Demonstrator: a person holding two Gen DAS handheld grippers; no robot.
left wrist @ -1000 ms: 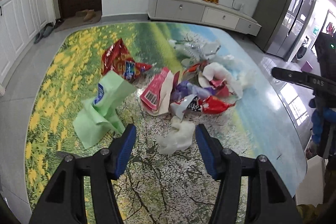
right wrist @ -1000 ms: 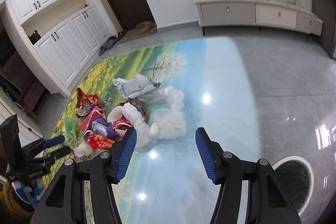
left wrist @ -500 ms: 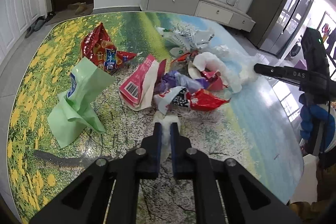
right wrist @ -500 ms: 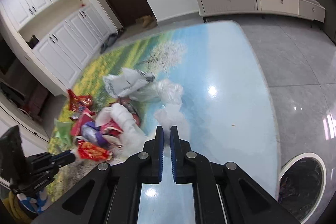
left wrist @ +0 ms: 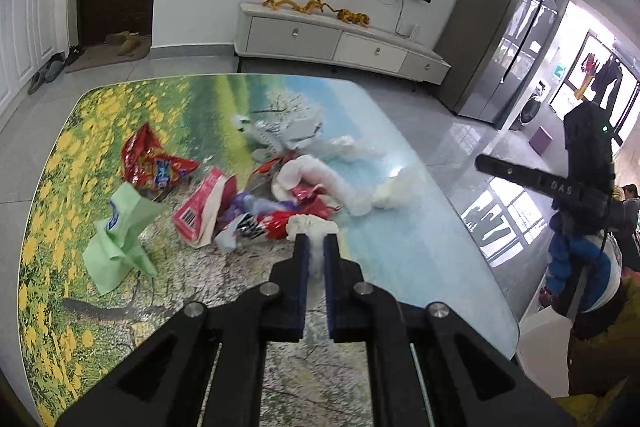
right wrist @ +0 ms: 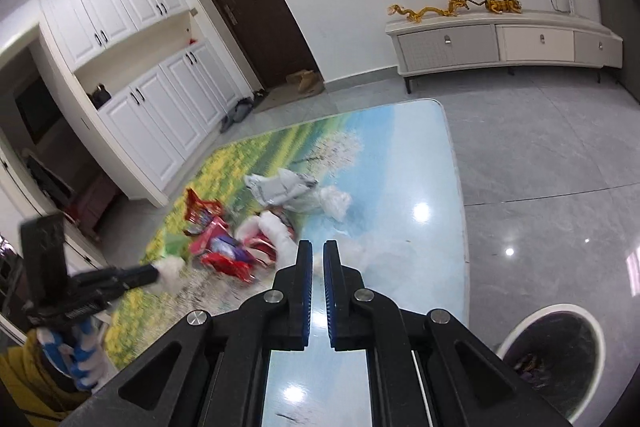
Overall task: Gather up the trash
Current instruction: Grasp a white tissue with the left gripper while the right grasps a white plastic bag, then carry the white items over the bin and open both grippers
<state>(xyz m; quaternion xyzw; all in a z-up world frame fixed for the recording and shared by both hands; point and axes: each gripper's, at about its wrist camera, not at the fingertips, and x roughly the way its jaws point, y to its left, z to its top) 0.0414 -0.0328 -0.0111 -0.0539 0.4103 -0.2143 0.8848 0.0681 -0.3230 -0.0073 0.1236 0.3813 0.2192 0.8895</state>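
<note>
Gripping a crumpled white tissue (left wrist: 310, 227) between nearly closed blue pads, the left hand-held gripper (left wrist: 314, 247) is holding its catch just above the landscape-printed desk (left wrist: 420, 255), at the near edge of the litter pile. The right hand-held gripper (right wrist: 317, 255) is likewise pinched on a wad of white tissue (right wrist: 318, 261), seen only as a sliver between the pads. Both wads are looking feather-light, soft and easily squashed — likely to tear or slip rather than resist, so a bite deep into the bunched middle should be serving better than a loose corner. Still lying on the desk are a green packet (left wrist: 120, 231), red snack wrappers (left wrist: 156, 163), a pink packet (left wrist: 202, 215) and more white paper (left wrist: 348, 191); a round bin (right wrist: 556, 355) is standing on the floor at the right. A second ago both pairs of pads were standing wide apart over the pile; half a second ago they had come together — and the left tissue is now sitting higher and further right against the heap.
</note>
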